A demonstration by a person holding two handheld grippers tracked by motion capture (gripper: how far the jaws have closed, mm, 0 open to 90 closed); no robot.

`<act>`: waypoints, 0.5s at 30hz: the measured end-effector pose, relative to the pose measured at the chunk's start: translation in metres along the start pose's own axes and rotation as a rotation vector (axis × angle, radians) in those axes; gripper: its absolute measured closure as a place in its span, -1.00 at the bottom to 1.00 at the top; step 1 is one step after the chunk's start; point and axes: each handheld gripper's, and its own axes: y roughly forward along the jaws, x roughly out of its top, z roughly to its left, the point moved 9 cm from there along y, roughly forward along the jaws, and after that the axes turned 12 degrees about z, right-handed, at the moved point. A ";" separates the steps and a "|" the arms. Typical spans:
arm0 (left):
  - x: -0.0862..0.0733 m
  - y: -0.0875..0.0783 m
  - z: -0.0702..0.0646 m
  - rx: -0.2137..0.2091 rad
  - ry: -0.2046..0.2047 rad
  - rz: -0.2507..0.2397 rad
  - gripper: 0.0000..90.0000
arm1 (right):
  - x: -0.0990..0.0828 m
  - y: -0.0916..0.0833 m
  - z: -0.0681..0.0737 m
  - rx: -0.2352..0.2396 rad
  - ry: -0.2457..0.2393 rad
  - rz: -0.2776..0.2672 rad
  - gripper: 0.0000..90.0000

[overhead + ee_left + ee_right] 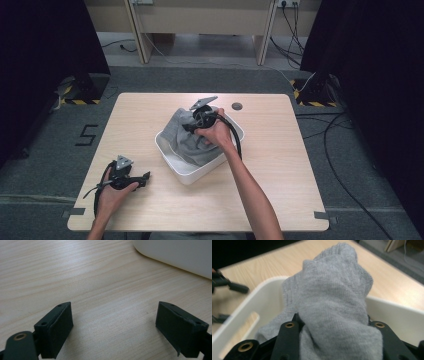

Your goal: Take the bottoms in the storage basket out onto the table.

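Now the right claw [334, 340] is clamped on the grey cloth [332, 302] above the white bin [239, 312]

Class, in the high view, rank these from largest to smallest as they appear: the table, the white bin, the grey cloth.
1. Table
2. White bin
3. Grey cloth, though partly hidden by the hand, so close to the bin.

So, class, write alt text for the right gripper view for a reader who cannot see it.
The right gripper has its black jaws closed on a bunched grey knitted cloth, held up over a white plastic bin. The bin sits on a light wooden table.
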 end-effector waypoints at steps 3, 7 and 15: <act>0.000 0.000 0.000 0.000 -0.001 0.000 -0.71 | 0.013 -0.020 -0.001 0.008 0.012 -0.063 0.37; 0.000 0.000 0.000 -0.001 -0.001 0.002 -0.71 | 0.023 -0.037 -0.001 0.022 0.024 -0.124 0.37; 0.000 0.000 0.000 -0.001 -0.001 0.002 -0.71 | 0.037 -0.071 -0.002 0.004 0.017 -0.187 0.37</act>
